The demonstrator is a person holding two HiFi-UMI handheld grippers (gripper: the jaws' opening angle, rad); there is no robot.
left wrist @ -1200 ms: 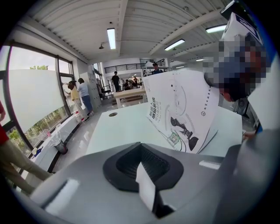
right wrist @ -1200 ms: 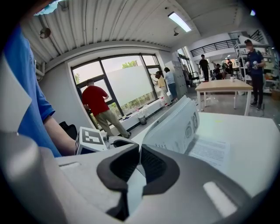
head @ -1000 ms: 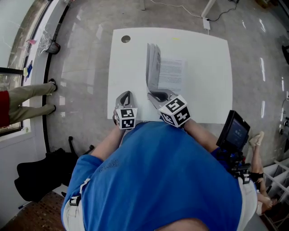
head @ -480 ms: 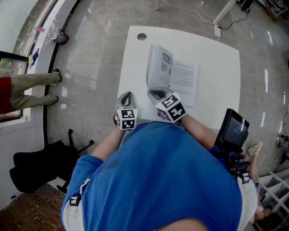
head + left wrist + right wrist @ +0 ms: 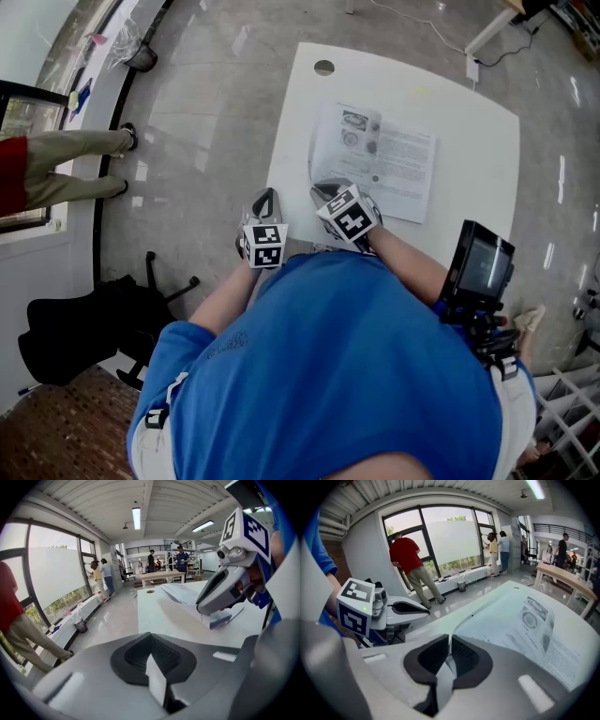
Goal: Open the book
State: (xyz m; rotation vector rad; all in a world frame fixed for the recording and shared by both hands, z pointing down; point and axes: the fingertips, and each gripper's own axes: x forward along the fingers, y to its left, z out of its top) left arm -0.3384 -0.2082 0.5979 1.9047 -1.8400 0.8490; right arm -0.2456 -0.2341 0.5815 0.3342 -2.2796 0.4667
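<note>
The book [image 5: 375,173] lies open on the white table [image 5: 473,122], printed pages facing up. My right gripper [image 5: 325,191] is at the near edge of the left-hand page and is shut on that page. In the right gripper view the sheet [image 5: 525,620] runs out from between the pads of the right gripper [image 5: 450,653], down to the tabletop. My left gripper [image 5: 262,200] hangs at the table's near left corner, apart from the book, shut on nothing. The left gripper view shows the right gripper [image 5: 225,592] on the book [image 5: 187,595].
A round cable hole [image 5: 324,67] sits at the table's far left corner. A person [image 5: 56,164] stands by the window at left. A black bag [image 5: 75,337] lies on the floor. A screen device [image 5: 478,267] hangs at my right hip.
The pages that stood upright have swung over to the left and now lie nearly flat. My right gripper has come down with them. The left gripper has barely shifted.
</note>
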